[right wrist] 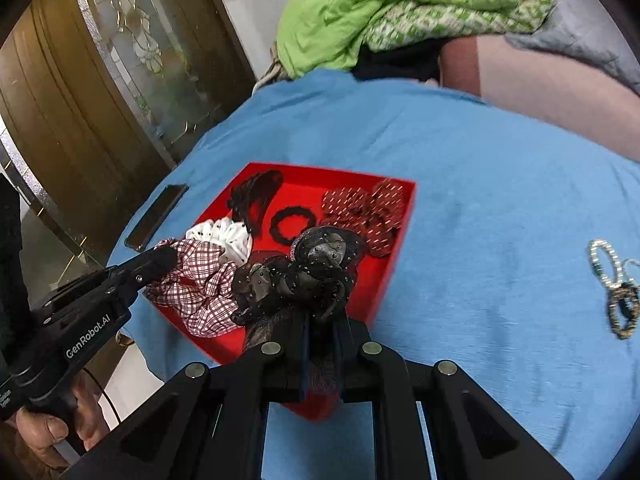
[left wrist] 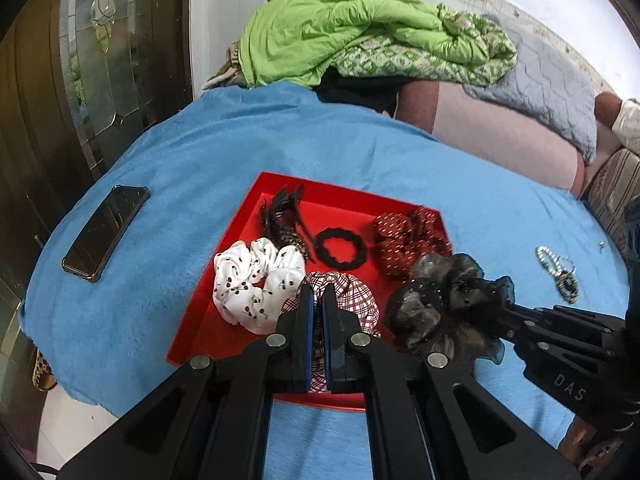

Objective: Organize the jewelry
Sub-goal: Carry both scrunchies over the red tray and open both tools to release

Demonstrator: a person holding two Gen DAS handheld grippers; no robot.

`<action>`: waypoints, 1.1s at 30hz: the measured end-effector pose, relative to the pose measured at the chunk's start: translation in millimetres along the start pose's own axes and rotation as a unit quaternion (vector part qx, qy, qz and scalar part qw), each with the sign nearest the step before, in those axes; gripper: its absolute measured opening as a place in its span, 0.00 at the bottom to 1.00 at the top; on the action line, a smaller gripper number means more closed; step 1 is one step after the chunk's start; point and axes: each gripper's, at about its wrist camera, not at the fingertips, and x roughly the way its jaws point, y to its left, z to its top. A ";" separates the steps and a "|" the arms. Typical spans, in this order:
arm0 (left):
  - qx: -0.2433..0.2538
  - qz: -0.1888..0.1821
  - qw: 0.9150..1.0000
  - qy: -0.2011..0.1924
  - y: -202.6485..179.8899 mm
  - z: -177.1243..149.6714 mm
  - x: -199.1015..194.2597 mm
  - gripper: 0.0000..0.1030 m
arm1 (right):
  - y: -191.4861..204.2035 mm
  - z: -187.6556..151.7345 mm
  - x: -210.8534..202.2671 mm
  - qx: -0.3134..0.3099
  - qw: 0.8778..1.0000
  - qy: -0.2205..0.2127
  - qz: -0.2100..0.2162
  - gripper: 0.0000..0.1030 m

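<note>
While pinching the black organza scrunchie (right wrist: 296,280) in the right gripper (right wrist: 322,320), hanging over red tray (right wrist: 394,256)'s lower-right edge; left gripper (left wrist: 318,304) pressed together over plaid scrunchie (left wrist: 352,292); beaded bracelets (right wrist: 612,280) far right.

Home bedroom: rumpled green quilt (left wrist: 360,28), glazed door (left wrist: 100,60)
</note>
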 end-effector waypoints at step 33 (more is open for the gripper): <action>-0.013 0.055 0.998 -0.039 9.3 4.1 -33.0 0.47 | 30.4 -22.4 20.0 -0.050 0.999 0.004 -0.015 0.43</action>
